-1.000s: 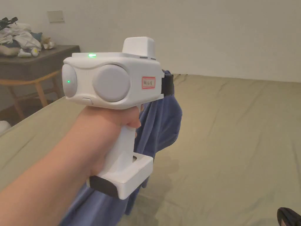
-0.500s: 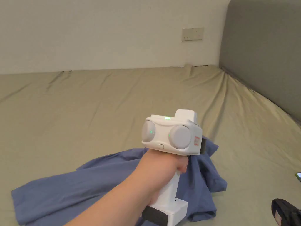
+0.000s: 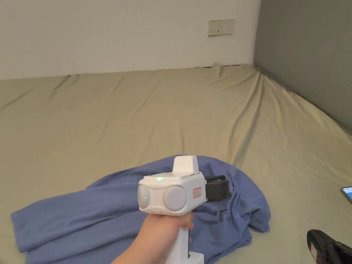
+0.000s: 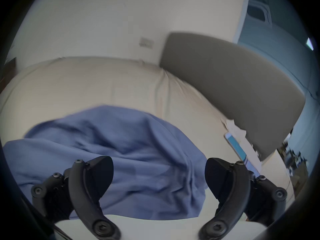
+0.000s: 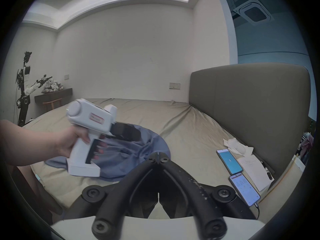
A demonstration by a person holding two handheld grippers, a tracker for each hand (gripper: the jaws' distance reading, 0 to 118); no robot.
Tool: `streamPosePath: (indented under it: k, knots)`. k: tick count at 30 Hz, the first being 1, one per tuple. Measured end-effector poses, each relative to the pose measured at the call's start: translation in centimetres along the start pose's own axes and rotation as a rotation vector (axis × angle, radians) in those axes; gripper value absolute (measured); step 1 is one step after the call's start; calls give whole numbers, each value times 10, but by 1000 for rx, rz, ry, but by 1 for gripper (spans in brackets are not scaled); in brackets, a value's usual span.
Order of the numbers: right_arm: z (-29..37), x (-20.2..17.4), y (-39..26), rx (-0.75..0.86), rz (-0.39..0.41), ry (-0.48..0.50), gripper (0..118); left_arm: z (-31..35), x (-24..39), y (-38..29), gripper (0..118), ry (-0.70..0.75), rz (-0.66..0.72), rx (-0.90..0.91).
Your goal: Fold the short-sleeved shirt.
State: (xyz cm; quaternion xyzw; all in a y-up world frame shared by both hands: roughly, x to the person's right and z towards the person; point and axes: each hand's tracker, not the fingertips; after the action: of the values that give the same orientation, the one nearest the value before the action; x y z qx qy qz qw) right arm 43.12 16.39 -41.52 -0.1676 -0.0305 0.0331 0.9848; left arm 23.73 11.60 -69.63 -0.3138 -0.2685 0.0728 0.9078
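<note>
Blue shirt crumpled on bed, left gripper spread above it, right gripper closed and empty.

Head view: short-sleeved shirt (image 3: 113,213) lies in a rumpled heap on the tan bed sheet (image 3: 137,113); left gripper (image 3: 220,188) held over it, red-bordered label on its white body, text too small to read. Left gripper view: jaws wide apart, nothing between them, shirt (image 4: 110,148) below, phone (image 4: 236,146) by the grey headboard (image 4: 233,91). Right gripper view: right gripper (image 5: 158,154) jaws meet at the tips, holding nothing; two lit phones beside it, writing unreadable.

Beige-sheeted bed (image 3: 137,113) bearing crumpled blue shirt (image 3: 103,213), two phones (image 5: 229,160), perhaps tissues (image 5: 235,146).
</note>
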Motion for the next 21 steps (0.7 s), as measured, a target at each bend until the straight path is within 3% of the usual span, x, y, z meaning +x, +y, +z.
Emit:
streamPosePath:
  k: [3, 4, 6, 9, 10, 11, 13, 21]
  knots:
    - [-10, -20, 8, 30, 21, 50, 0, 78, -31, 4, 110, 130, -41, 136]
    - [-13, -27, 9, 39, 32, 60, 0, 106, -43, 2, 103, 189, -46, 182]
    - [-22, -42, 12, 50, 44, 99, 0, 168, -66, -8, 82, 262, -72, 263]
    - [-38, -65, 10, 49, 61, 137, 0, 256, -96, -38, 34, 418, -48, 373]
    - [-43, -72, 10, 43, 65, 146, 0, 277, -104, -48, 34, 485, -25, 382]
    - [-48, -80, 9, 33, 63, 160, 0, 296, -114, -62, 26, 543, 1, 384]
    - [-58, -95, 7, 17, 55, 192, 0, 325, -130, -85, 0, 633, 42, 374]
    - [-80, -136, 9, -15, 70, 261, 0, 338, -180, -114, 0, 634, 69, 285]
